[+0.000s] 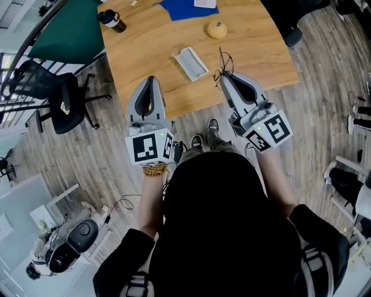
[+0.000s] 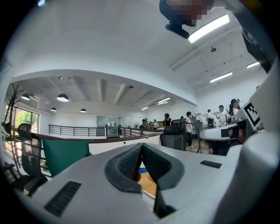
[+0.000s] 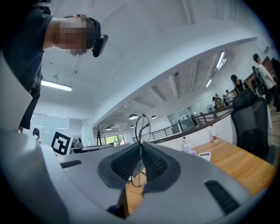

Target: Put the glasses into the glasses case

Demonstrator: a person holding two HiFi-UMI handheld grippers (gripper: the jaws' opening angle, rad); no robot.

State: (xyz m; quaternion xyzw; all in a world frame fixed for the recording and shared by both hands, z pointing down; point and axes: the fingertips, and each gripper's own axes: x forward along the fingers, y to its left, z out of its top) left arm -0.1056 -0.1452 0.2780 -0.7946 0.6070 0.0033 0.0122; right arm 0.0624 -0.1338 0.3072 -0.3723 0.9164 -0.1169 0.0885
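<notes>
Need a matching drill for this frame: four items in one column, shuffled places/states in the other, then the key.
Things:
1. glasses
2. glasses case
3. yellow round object
4. left gripper

Places or states:
A. lying on the table, ahead of and between the two grippers
B. jaws together, nothing between them
C. pinched in the right gripper
D. on the far part of the table, near the blue cloth

Pairs: 1-C, 2-A, 3-D, 4-B
</notes>
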